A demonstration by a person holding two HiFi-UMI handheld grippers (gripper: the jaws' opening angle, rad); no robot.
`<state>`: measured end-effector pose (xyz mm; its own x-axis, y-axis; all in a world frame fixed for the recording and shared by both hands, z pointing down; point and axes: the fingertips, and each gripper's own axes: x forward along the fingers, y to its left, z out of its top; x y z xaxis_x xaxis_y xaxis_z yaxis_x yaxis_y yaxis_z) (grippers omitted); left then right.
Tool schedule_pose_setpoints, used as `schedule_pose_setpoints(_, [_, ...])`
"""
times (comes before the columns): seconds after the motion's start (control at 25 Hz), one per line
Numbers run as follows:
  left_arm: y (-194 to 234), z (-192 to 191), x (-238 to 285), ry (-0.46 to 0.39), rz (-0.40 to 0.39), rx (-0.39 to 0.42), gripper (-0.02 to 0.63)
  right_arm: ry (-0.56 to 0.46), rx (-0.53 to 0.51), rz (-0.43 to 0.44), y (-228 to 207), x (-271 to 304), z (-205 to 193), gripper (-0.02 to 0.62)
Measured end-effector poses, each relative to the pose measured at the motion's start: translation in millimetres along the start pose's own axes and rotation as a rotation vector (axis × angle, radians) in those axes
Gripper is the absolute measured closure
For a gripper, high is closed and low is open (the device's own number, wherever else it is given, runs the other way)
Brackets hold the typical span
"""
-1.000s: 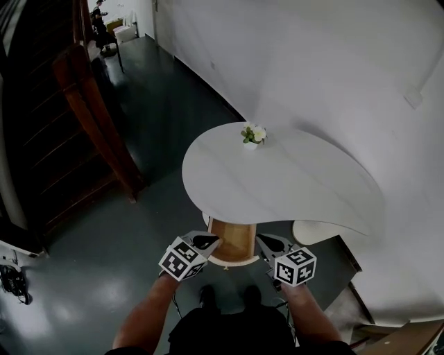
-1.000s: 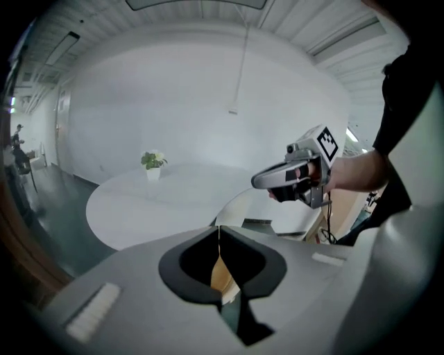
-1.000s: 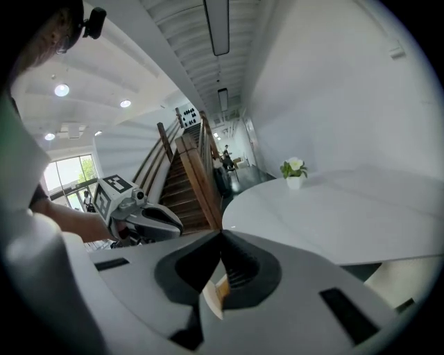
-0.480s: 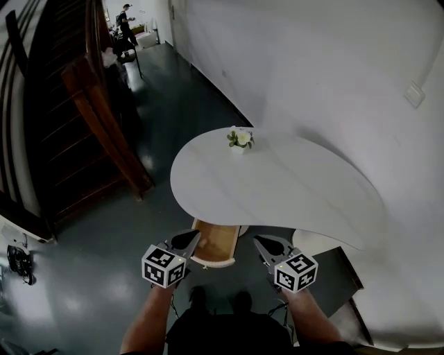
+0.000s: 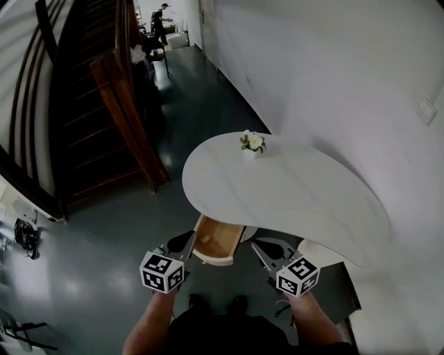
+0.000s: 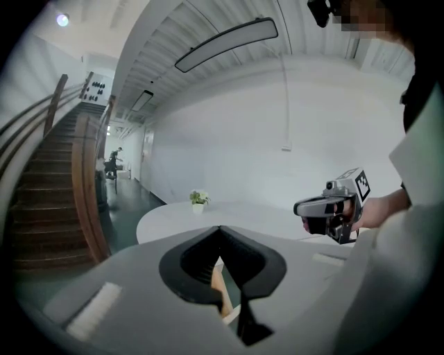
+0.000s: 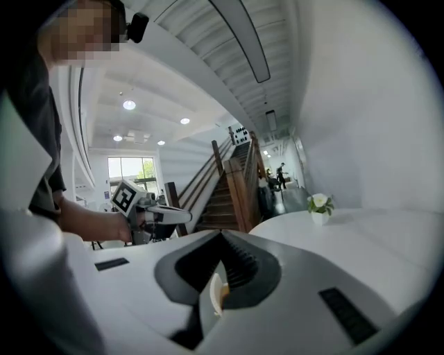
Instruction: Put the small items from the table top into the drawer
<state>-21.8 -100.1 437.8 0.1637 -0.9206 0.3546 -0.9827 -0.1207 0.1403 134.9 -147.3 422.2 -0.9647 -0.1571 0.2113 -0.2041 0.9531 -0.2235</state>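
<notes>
A white kidney-shaped table (image 5: 298, 191) carries only a small pot of white flowers (image 5: 252, 143) at its far edge. Under its near edge a wooden drawer (image 5: 216, 241) stands pulled out; I cannot see inside it. My left gripper (image 5: 186, 240) hangs just left of the drawer front, shut with nothing in it. Just right of the drawer is my right gripper (image 5: 259, 245), also shut and empty. The left gripper view looks over the closed jaws to the flower pot (image 6: 198, 199) and the right gripper (image 6: 333, 208). From the right gripper view, the left gripper (image 7: 156, 213) shows.
A dark wooden staircase (image 5: 90, 118) rises at the left over a grey-green floor (image 5: 104, 243). A white wall (image 5: 333, 76) runs behind the table. A person (image 5: 160, 15) stands far down the hall. A white round base (image 5: 316, 248) shows under the table's right end.
Both grippers have dropped lower and nearer to my body, the left one moving further left. The view has swung, so more of the staircase and hall shows. The drawer stays pulled out.
</notes>
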Motion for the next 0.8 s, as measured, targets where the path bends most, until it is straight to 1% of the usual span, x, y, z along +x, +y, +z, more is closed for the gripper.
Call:
schedule_pose_setpoints(0.12, [13.8,5.6,-21.8,-0.028,0.037,-0.017,0.595,-0.017,0.003,0.024,8.5,9.6,11.1,0.586])
schedule_pose_setpoints(0.28, [33.8,18.8,-56.0,-0.055,0.080,0.000,0.595,-0.039,-0.056,0.032,24.3,23.5,37.4,0.586])
schedule_pose_setpoints(0.4, [55.6,31.3,-75.0,-0.081,0.102,0.011,0.595,-0.078,-0.094,0.020,32.9,38.5,62.1,0.586])
schedule_pose_setpoints(0.48, [70.7,39.1,-82.3,-0.094,0.113,0.009,0.595,-0.115,-0.118,-0.003,36.2,47.1,80.5,0.586])
schedule_pose_setpoints(0.6, [87.3,54.5,-89.9,-0.119,0.131,0.011,0.595,-0.168,-0.110,-0.015,42.5,54.4,103.1,0.586])
schedule_pose_setpoints(0.72, [95.1,69.3,-94.3,-0.148,0.133,0.025,0.595,-0.172,-0.121,0.011,55.0,61.8,111.2,0.586])
schedule_pose_setpoints(0.8, [97.1,72.2,-94.5,-0.160,0.130,0.028,0.595,-0.165,-0.133,0.017,60.2,66.0,111.7,0.586])
